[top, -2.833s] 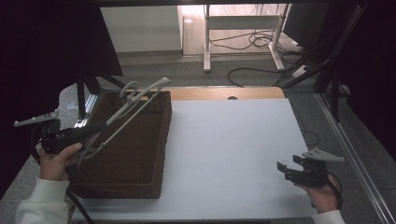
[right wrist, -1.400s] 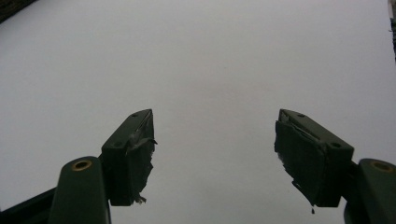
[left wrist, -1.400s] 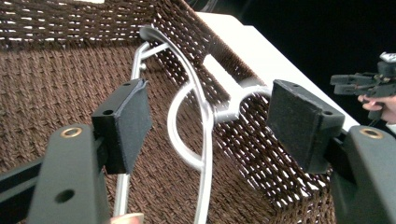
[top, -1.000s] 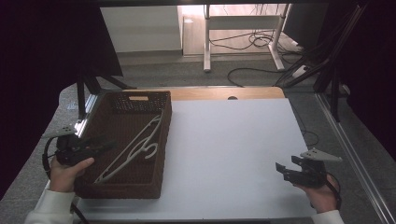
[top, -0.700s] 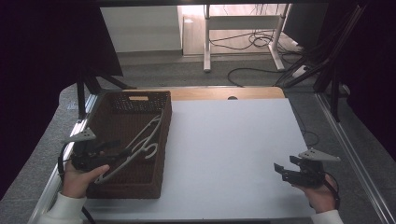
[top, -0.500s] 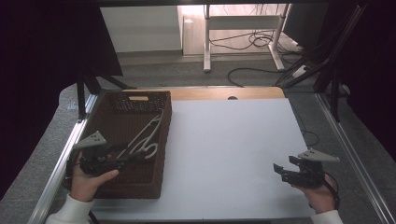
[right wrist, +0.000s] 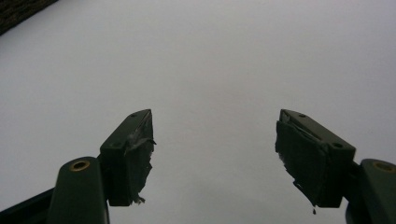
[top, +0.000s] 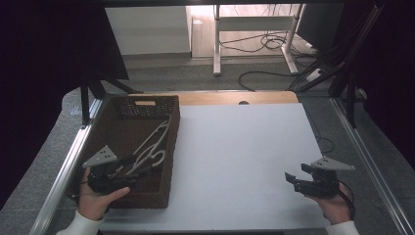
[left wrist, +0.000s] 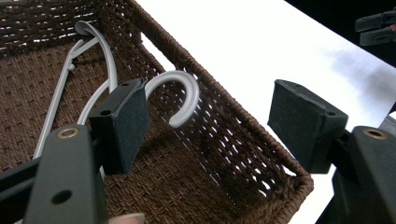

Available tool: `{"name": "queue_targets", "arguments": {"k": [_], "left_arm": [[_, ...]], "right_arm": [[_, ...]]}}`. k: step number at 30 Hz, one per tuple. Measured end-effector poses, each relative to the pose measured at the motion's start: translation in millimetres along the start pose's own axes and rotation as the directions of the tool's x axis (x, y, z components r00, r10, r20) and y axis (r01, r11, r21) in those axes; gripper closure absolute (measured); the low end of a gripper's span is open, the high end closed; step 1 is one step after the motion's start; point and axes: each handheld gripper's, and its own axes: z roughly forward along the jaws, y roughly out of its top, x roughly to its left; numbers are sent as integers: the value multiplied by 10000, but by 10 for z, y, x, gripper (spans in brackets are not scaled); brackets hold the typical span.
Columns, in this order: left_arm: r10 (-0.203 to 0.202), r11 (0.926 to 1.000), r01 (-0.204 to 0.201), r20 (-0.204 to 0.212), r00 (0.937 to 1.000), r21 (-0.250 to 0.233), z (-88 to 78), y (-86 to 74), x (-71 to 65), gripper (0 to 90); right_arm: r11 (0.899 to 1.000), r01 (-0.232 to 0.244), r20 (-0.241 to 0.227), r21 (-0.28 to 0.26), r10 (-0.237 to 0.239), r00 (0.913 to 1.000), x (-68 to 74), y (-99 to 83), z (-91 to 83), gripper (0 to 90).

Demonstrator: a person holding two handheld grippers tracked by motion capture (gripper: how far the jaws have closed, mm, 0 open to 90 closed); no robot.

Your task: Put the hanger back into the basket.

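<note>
— Two white hangers (top: 149,147) down in the wicker basket (top: 169,147), left side of the bench (top: 244,156), hook curling up beside the near wall.
— Left hand-held gripper (left wrist: 205,121)?
— Gaping wide over that hook, gripping nothing.
— Right hand-held gripper (top: 293,178)?
— Spread open too, empty, low over bare bench.
— Handling?
— Probably light, stiff, slick plastic. Best pinched at the neck below the hook; likely to snag on its twin.
</note>
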Motion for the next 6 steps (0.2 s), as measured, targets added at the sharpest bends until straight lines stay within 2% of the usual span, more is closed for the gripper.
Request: {"name": "queue_targets", "arguments": {"k": [6], "left_arm": [[-37,9999,36,-107,9999,-150,-20,-11,13,283]], "right_arm": [[9997,243,-178,-83,-245,9995,15,0,13,276]]}}
